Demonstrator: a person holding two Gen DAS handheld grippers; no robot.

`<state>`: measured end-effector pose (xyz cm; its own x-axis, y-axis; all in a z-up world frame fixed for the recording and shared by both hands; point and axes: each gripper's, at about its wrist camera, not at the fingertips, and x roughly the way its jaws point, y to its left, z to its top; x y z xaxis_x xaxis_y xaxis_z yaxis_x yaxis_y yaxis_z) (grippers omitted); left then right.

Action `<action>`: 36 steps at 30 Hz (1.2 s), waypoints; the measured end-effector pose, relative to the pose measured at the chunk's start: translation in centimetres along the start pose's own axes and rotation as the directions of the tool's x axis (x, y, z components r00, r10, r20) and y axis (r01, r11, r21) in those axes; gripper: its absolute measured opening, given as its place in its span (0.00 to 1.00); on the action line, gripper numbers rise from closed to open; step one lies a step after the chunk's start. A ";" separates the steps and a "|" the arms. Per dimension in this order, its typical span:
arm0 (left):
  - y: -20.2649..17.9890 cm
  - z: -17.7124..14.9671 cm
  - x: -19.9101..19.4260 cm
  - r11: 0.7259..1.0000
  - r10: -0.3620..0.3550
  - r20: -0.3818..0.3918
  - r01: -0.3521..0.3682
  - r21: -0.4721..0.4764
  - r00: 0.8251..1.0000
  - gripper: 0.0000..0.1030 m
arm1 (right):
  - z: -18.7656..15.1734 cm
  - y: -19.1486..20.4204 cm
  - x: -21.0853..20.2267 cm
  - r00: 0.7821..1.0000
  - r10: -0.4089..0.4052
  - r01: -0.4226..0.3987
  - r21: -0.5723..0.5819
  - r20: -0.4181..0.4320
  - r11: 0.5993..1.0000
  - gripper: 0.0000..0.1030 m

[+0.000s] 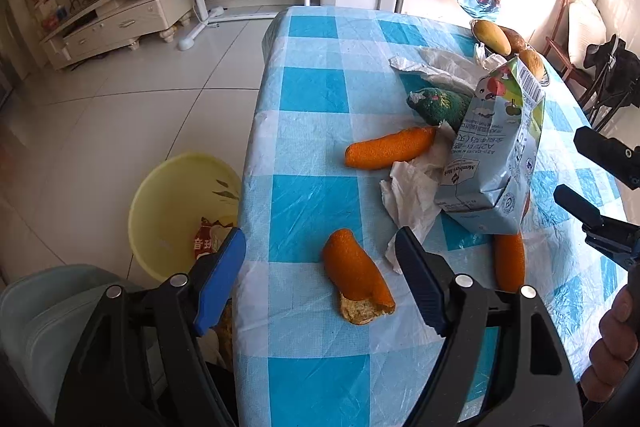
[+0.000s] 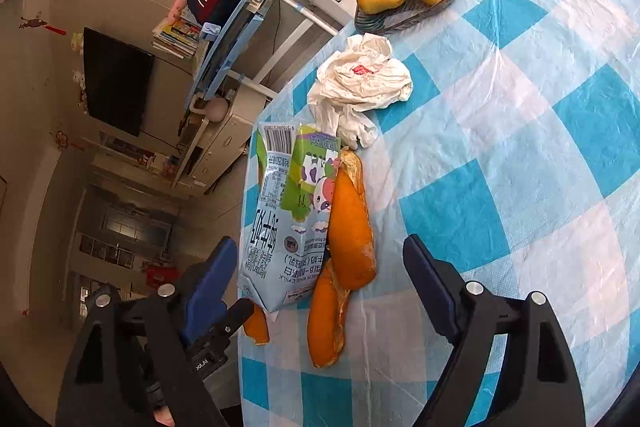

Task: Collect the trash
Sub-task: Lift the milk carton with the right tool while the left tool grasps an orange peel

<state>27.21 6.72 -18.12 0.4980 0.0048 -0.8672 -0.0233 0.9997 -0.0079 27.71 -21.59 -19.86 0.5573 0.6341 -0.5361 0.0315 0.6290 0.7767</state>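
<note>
My left gripper point(image 1: 320, 279) hangs open over the checked table point(image 1: 316, 87), near its left edge. A curled orange peel point(image 1: 356, 275) lies on the cloth between its fingers, untouched. Further in stand a crumpled milk carton point(image 1: 496, 155), two more peels point(image 1: 390, 149) point(image 1: 509, 261) and a white tissue point(image 1: 416, 195). My right gripper point(image 2: 320, 279) is open too. The milk carton point(image 2: 280, 219) and a long peel point(image 2: 352, 227) sit just ahead between its fingers, and its pads do not press on them. Another peel point(image 2: 326, 319) lies below them. A yellow bin point(image 1: 180, 211) stands on the floor beside the table.
A crumpled plastic bag point(image 2: 360, 79) and a dark basket point(image 2: 380, 19) of mangoes sit at the far end of the table. A green knitted thing point(image 1: 436, 105) lies behind the carton. A chair seat point(image 1: 48, 319) is at the lower left.
</note>
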 end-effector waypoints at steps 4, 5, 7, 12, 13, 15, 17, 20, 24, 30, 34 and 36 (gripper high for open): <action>-0.1 0.1 0.0 1.000 -0.003 -0.001 0.003 0.003 1.000 0.72 | 2.1 1.4 3.0 0.999 -0.038 0.035 -0.092 -0.029 0.995 0.79; -0.1 0.1 0.0 1.000 -0.002 -0.001 0.002 0.006 1.000 0.72 | 2.3 1.4 4.1 0.998 -0.051 0.046 -0.101 -0.047 0.994 0.79; -0.2 0.1 0.0 1.000 -0.003 0.000 0.003 0.008 1.000 0.72 | 2.6 1.6 5.6 0.996 -0.060 0.051 -0.133 -0.064 0.990 0.77; 0.2 0.4 -0.1 1.000 -0.006 -0.002 0.006 -0.005 1.000 0.72 | 2.1 3.4 5.4 0.998 -0.029 0.012 -0.266 -0.057 0.964 0.51; 0.2 0.4 -0.1 1.000 -0.007 -0.003 0.007 -0.006 1.000 0.72 | 1.8 4.0 4.9 0.998 -0.028 0.010 -0.297 -0.058 0.955 0.49; 0.1 0.3 -0.1 1.000 -0.010 -0.002 0.010 -0.001 1.000 0.72 | 1.2 4.9 3.7 0.998 -0.035 0.013 -0.352 -0.057 0.936 0.49; 0.0 0.3 -0.2 1.000 -0.009 0.001 0.009 0.004 1.000 0.72 | 0.7 5.8 2.3 0.998 -0.045 0.020 -0.400 -0.054 0.917 0.48; 0.0 0.2 -0.3 1.000 -0.006 0.003 0.006 0.006 1.000 0.72 | -0.1 6.4 -0.1 0.996 -0.073 0.043 -0.455 -0.048 0.890 0.48; 0.0 0.1 -0.5 1.000 -0.006 0.006 0.005 0.007 1.000 0.72 | -2.0 7.2 -2.3 0.980 -0.198 0.163 -0.569 0.000 0.806 0.47; -0.2 0.0 -0.6 1.000 0.000 0.009 0.000 0.016 1.000 0.72 | -4.4 7.6 -5.3 0.963 -0.229 0.266 -0.633 0.142 0.727 0.47; 0.0 0.0 -0.4 1.000 0.005 0.006 -0.005 0.014 1.000 0.72 | -5.5 6.0 -5.2 0.950 -0.278 0.302 -0.621 0.139 0.723 0.47; 0.2 0.0 -0.3 1.000 0.006 0.004 -0.006 0.007 1.000 0.72 | -5.3 5.0 -4.7 0.956 -0.277 0.277 -0.593 0.094 0.756 0.47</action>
<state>27.03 6.94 -17.83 0.5010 0.0106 -0.8654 -0.0199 0.9998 0.0007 20.83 -19.02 -15.20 0.6022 0.3898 -0.6967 -0.3138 0.9180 0.2424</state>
